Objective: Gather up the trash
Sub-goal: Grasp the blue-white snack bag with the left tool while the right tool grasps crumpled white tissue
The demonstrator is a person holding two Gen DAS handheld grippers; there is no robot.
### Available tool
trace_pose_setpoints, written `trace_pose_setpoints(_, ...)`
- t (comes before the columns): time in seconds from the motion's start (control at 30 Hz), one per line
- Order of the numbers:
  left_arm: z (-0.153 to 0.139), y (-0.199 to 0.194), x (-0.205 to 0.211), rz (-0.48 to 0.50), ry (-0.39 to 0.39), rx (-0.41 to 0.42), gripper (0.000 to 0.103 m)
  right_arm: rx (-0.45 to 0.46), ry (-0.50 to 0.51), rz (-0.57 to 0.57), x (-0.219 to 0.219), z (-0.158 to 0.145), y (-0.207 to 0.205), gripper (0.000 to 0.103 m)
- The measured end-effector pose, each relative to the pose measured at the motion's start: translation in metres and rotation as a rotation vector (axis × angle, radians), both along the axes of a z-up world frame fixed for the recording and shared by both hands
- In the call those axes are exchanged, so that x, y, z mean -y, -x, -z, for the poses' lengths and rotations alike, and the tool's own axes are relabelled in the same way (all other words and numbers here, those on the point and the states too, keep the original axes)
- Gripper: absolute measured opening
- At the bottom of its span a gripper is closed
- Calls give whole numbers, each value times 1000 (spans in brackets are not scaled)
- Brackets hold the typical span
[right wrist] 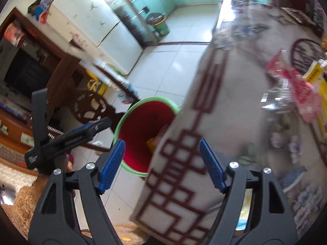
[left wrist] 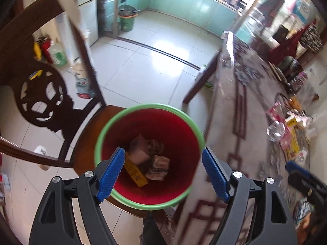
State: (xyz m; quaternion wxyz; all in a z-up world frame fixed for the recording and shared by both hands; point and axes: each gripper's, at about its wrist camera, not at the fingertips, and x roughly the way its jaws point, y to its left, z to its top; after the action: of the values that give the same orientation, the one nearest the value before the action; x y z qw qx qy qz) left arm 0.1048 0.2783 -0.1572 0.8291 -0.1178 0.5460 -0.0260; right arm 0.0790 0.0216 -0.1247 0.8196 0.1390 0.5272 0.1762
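A tiled floor [left wrist: 155, 61] fills the room, running back to a kitchen with pale green walls. On the right stands the counter [left wrist: 255, 106], covered by a cream cloth with a dark red lattice border; its corner juts into the right wrist view between that claw's fingers. On the left is a dark carved wooden chair [left wrist: 45, 98], and on its seat stands a trash bin [left wrist: 196, 134], red inside with a green rim, just beside the counter's edge. A white fridge [right wrist: 98, 26] stands against the far wall, with a second, green bin [left wrist: 127, 20] beyond it in the kitchen.

Inside the red bin lie crumpled paper wads [left wrist: 157, 163] and a flat yellow packet [left wrist: 136, 174]. More trash is scattered on the counter well apart from the bin: a clear plastic bottle [left wrist: 276, 130], pink wrappers [left wrist: 274, 113] and yellow packets [left wrist: 294, 143].

The left claw [left wrist: 163, 173] hangs above the bin's mouth, pointing down into it, its blue pads spread wide and holding nothing. The right claw [right wrist: 162, 165] is over the counter's corner, likewise spread wide and empty, with the cloth edge beneath the gap; the pads do not press on it.
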Motion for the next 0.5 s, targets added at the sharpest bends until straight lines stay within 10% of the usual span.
trace_pose_setpoints(0.5, 10, 16, 138, 315, 101, -97, 74, 10, 88, 361, 160, -3, 56, 73)
